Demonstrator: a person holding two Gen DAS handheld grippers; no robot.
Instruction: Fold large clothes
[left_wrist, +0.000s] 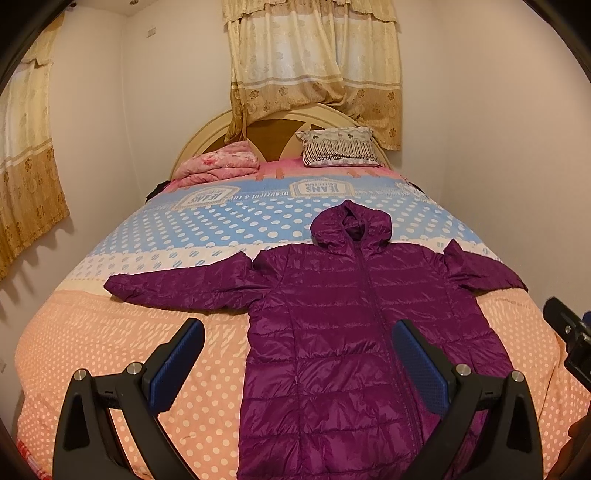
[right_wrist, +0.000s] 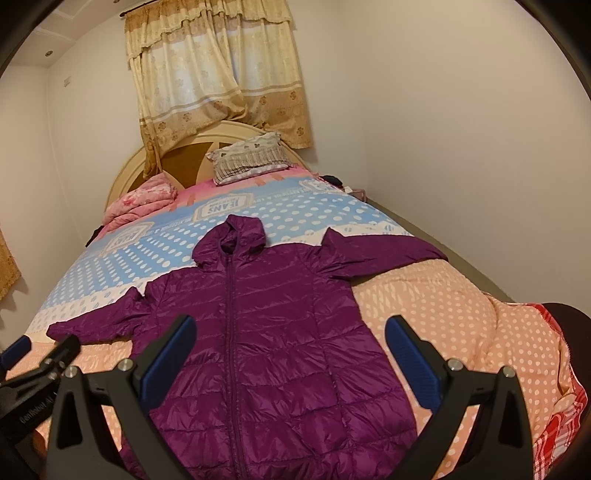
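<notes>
Purple quilted nylon fills the middle of both views: one hooded puffer jacket lies face up and zipped on the bed, its hem toward us and its hood toward the far end. We judge it is spread flat like this so that the sleeves and sides can be turned in cleanly; no fold shows yet.

Going from left to right, we count one curtain on the left wall and then the left sleeve, stretched straight out to the left. Our left gripper hovers above the near left part of the jacket, fingers spread wide and holding nothing. We read this as a ready stance before a first grasp, perhaps at the hem or a sleeve.

Farther back we count one bundled pink blanket by the headboard, one window curtain above it, and one pillow just right of the blanket.

The right sleeve reaches out toward the bed's right edge. Our right gripper hangs over the near right part of the jacket, also spread apart and empty. So we have two grippers, two sleeves, one hood and one garment to fold, with both grippers level at the near end, probably to work the two sides in step.
</notes>
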